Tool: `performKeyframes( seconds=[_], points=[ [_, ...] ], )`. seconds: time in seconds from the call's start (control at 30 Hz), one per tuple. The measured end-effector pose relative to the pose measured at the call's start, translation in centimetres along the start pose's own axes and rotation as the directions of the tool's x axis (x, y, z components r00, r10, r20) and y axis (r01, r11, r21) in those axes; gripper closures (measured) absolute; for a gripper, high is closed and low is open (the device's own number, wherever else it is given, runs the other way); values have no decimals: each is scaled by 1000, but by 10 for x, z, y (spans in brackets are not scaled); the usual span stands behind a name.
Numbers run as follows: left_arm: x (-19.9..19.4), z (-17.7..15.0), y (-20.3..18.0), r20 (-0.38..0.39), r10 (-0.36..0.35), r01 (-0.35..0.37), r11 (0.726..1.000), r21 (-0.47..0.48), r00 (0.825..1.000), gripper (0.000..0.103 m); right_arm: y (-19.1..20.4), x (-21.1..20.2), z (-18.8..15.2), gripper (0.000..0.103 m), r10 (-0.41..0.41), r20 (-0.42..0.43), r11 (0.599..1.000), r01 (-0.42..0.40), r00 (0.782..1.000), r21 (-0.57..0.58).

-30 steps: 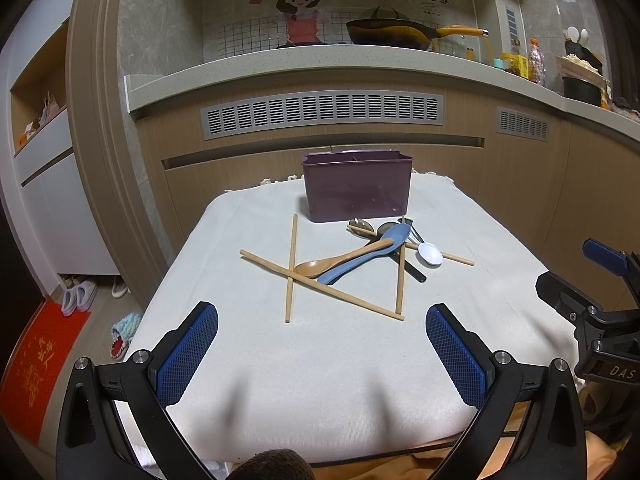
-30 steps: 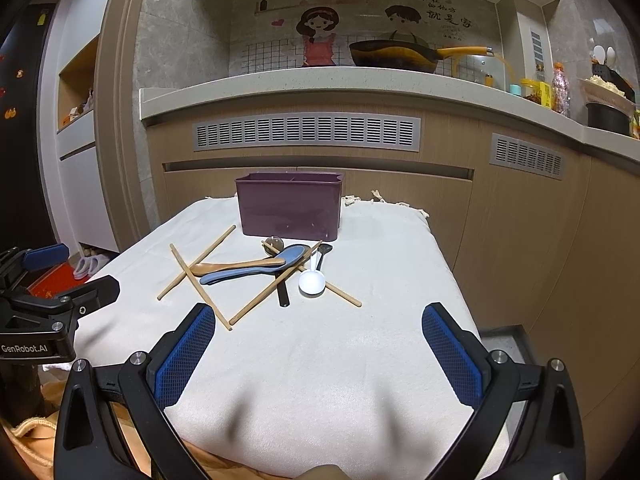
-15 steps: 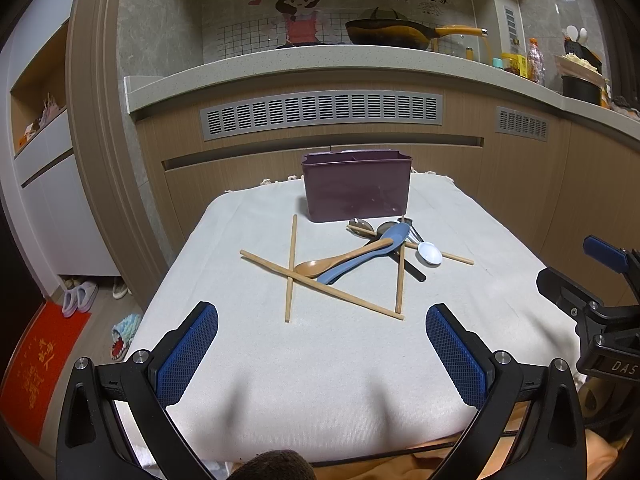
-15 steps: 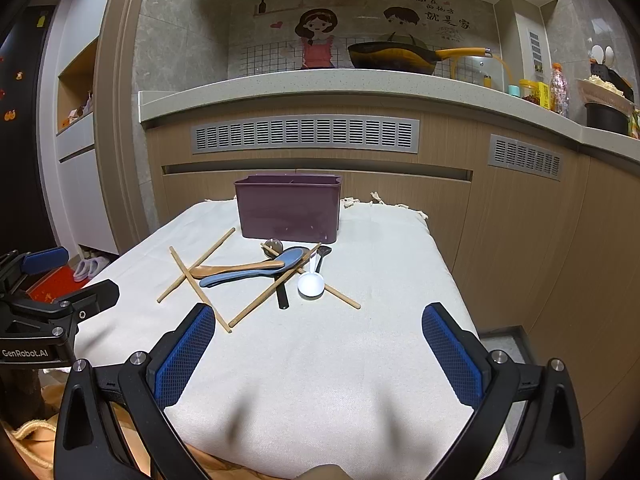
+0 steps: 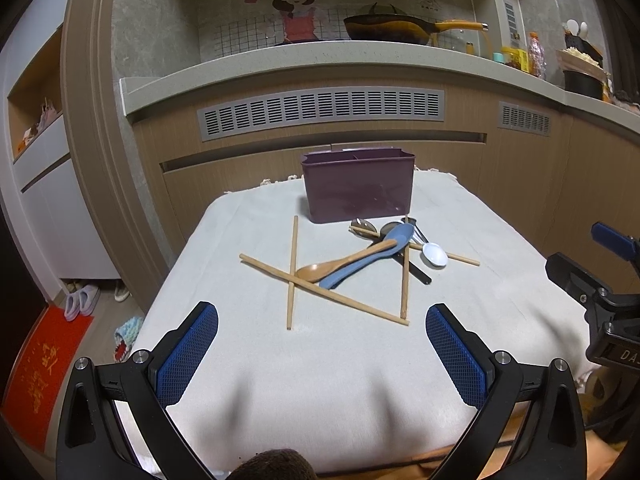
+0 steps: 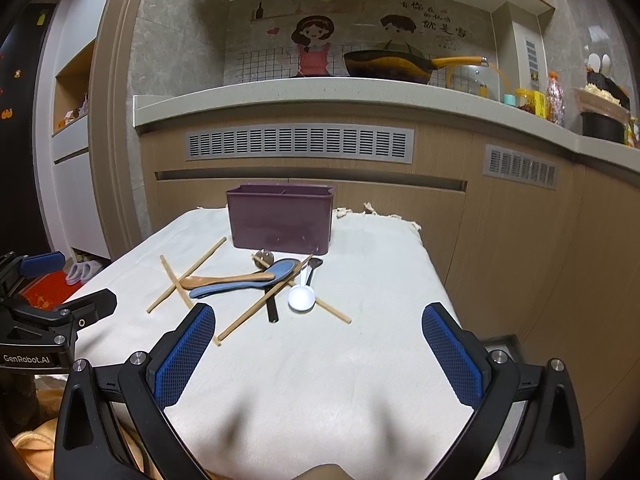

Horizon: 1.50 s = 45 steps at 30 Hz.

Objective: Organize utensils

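Observation:
A purple utensil holder [image 5: 358, 186] stands at the far side of a table under a white cloth [image 5: 320, 360]; it also shows in the right wrist view [image 6: 280, 218]. In front of it lie several wooden chopsticks [image 5: 294, 272], a wooden spoon [image 5: 344, 262], a blue spoon [image 5: 368, 256], a white spoon [image 5: 435, 255] and a black utensil [image 5: 420, 274], crossed in a loose pile [image 6: 248, 280]. My left gripper [image 5: 322, 350] is open and empty over the near cloth. My right gripper [image 6: 318, 354] is open and empty, also short of the pile.
A wooden cabinet front with grey vents [image 5: 320, 110] rises behind the table under a counter with a pan [image 5: 388, 30]. Slippers [image 5: 80, 300] and a red mat [image 5: 36, 368] lie on the floor at left. The cloth ends at the table's right edge [image 6: 436, 272].
Both grippers have barely moved; the right wrist view has drifted very slightly. Nothing on the table has shifted.

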<state>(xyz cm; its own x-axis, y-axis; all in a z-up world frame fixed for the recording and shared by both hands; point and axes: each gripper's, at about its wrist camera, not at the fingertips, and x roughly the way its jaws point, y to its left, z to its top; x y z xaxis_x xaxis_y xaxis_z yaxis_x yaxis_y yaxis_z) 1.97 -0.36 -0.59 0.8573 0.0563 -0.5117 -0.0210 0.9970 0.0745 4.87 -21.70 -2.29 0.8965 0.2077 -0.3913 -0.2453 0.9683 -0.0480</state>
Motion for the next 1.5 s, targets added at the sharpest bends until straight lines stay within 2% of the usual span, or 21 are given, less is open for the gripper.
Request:
performKeyframes(
  seconds=[0.2, 0.43, 0.57, 0.67, 0.8, 0.97, 1.07, 1.13, 1.17, 1.2, 1.27, 1.3, 1.37, 1.47, 1.5],
  points=[
    [20, 8, 4, -16, -6, 6, 1000, -10, 1000, 0, 1, 14, 9, 0, 9, -10, 999, -9, 1000, -36],
    [57, 19, 30, -39, -38, 36, 997, -62, 999, 0, 5, 45, 25, 0, 34, -40, 995, -38, 999, -90],
    [74, 26, 38, -32, -71, 69, 996, -54, 997, 0, 5, 74, 31, 0, 41, -84, 994, -50, 996, -97],
    [89, 32, 43, -40, -123, 122, 992, -42, 992, 0, 5, 92, 33, 0, 47, -108, 993, -58, 993, -98],
    [110, 36, 57, -84, -152, 147, 987, -62, 985, 0, 14, 121, 38, 0, 100, -164, 983, -122, 981, -133],
    [135, 28, 80, -179, -103, 86, 991, -98, 979, 0, 39, 156, 41, 0, 176, -245, 955, -226, 953, -193],
    [138, 23, 100, -183, -3, -17, 994, -108, 983, 0, 60, 179, 39, 0, 224, -306, 925, -301, 925, -231],
    [139, 23, 116, -185, 70, -96, 986, -137, 980, 0, 77, 192, 38, 1, 262, -347, 902, -356, 900, -243],
    [139, 22, 122, -182, 87, -116, 981, -153, 979, 0, 84, 197, 37, 5, 288, -366, 889, -389, 885, -241],
    [141, 23, 132, -179, 100, -131, 976, -173, 979, 0, 93, 201, 36, 12, 320, -387, 871, -429, 865, -239],
    [142, 23, 146, -169, 133, -167, 965, -204, 977, 0, 111, 208, 33, 52, 357, -436, 834, -492, 826, -248],
    [141, 24, 150, -165, 141, -175, 960, -220, 976, 0, 125, 214, 30, 60, 380, -476, 803, -538, 793, -256],
    [140, 24, 161, -151, 148, -183, 948, -259, 977, 0, 143, 220, 27, 86, 416, -527, 758, -603, 741, -248],
    [135, 23, 171, -123, 161, -190, 938, -291, 979, 0, 164, 225, 25, 87, 449, -558, 722, -651, 698, -234],
    [133, 22, 171, -120, 172, -201, 934, -295, 978, 0, 170, 227, 25, 87, 454, -563, 714, -660, 691, -234]
  ],
)
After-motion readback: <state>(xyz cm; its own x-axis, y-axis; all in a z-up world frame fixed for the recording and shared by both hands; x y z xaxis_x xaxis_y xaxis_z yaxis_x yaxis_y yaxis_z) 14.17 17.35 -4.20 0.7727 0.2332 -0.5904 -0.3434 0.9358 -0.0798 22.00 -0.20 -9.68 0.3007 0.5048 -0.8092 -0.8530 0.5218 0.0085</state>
